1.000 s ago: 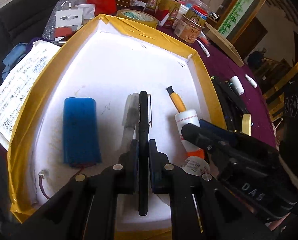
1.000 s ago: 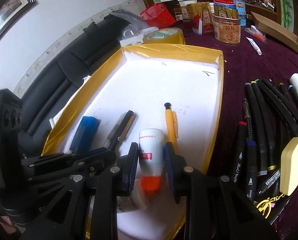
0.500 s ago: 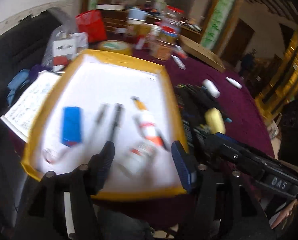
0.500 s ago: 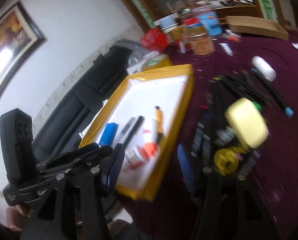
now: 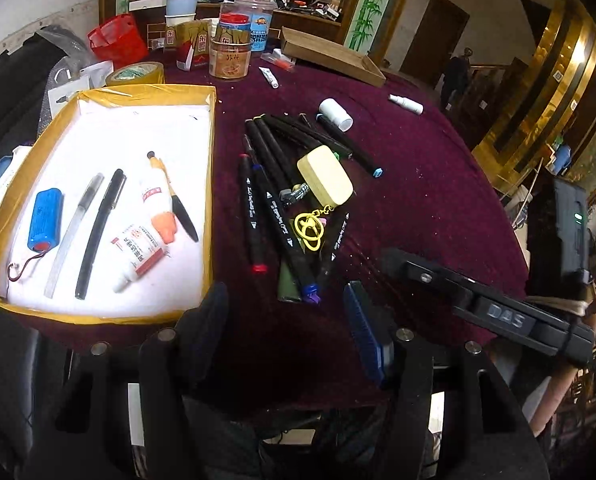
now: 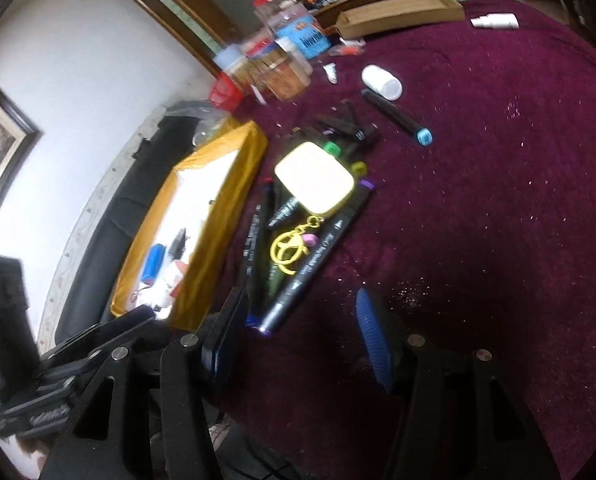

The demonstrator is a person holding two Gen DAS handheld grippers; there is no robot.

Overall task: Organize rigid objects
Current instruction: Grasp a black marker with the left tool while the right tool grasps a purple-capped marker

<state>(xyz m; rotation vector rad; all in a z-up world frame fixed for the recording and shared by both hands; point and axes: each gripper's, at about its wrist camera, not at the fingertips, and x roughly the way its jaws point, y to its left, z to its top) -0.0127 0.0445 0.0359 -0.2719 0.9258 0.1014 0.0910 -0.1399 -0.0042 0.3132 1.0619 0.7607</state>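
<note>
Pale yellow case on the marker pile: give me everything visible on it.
The pale yellow case is a rounded-corner rectangular block, smooth and plastic-looking, closed, with no markings visible. It lies flat across the pile of black markers on the maroon tablecloth, right of the yellow-rimmed tray. A gold chain at one corner links it to a yellow ring charm. Neither gripper touches it.

The yellow-rimmed tray holds six things: one blue battery, one clear pen, one black pen, two white glue bottles and one orange-bodied pen. On the purple cloth lies one pile of black markers (they overlap, so I cannot count them exactly), one pale yellow case and one yellow keyring. Two white bottles lie farther away.
</note>
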